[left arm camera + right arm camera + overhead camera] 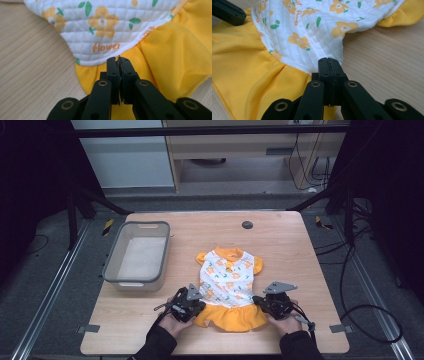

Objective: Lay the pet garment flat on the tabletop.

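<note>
A small dress (230, 280) lies flat on the wooden table (300, 270), with a white quilted top printed with orange flowers and a yellow skirt. My left gripper (202, 306) sits at the dress's left waist. In the left gripper view the dress (105, 25) lies ahead, and that gripper (118, 60) has its jaws pressed together, pinching the yellow skirt just below the white hem. My right gripper (257, 301) is at the right waist. Its own view has it (329, 60) shut on the edge where the white top of the dress (312, 32) meets the skirt.
A grey plastic bin (114, 255) stands at the table's left, beyond my left hand. A small black disc (247, 224) is set in the tabletop near the far edge. Bare wood lies right of the dress. Cables trail on the floor at the right.
</note>
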`<control>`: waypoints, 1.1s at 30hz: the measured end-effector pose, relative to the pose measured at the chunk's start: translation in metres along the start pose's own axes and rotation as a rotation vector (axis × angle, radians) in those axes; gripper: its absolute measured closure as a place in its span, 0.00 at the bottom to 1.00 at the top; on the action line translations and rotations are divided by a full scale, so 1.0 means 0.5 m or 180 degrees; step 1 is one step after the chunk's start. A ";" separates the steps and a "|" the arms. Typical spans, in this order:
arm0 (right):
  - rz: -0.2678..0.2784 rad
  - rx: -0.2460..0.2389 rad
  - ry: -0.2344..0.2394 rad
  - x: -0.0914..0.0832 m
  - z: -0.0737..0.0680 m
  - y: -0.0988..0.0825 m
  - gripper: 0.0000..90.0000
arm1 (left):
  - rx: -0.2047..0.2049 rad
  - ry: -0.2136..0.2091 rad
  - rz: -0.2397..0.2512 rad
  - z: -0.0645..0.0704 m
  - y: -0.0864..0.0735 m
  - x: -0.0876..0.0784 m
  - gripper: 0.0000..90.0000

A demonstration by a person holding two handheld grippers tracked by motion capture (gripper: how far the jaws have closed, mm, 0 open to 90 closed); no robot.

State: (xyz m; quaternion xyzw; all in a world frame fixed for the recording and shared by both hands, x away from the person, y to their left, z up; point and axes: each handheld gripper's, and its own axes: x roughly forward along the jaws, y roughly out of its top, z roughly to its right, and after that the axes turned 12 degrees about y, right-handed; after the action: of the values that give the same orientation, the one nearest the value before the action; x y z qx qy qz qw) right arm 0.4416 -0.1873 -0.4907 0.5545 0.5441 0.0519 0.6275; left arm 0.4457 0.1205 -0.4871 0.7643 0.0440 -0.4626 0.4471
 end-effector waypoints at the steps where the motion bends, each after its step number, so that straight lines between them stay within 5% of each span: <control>1: -0.0006 0.0010 0.0014 0.000 -0.002 -0.002 1.00 | 0.0000 0.0001 -0.0001 -0.001 -0.001 -0.001 0.97; 12: -0.0048 0.0004 0.0055 -0.001 -0.016 -0.016 1.00 | 0.0003 0.0021 0.0000 -0.007 -0.005 -0.015 0.96; 18: 0.0309 0.0003 -0.0029 -0.001 -0.012 0.018 1.00 | -0.0051 -0.0148 0.0270 0.028 0.008 -0.052 0.97; 22: 0.0464 0.0061 -0.0077 0.018 0.005 0.046 1.00 | 0.0045 -0.0218 0.0175 0.055 0.004 -0.039 0.97; 33: 0.0071 0.0147 -0.0321 0.091 0.067 0.060 1.00 | 0.0168 -0.0391 0.0072 0.097 -0.003 -0.014 0.98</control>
State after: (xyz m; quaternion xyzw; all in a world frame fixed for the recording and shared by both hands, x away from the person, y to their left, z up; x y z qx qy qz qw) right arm 0.5008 -0.1668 -0.5033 0.5767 0.5067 0.0183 0.6406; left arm 0.4087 0.0883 -0.4912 0.7464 -0.0044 -0.5046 0.4339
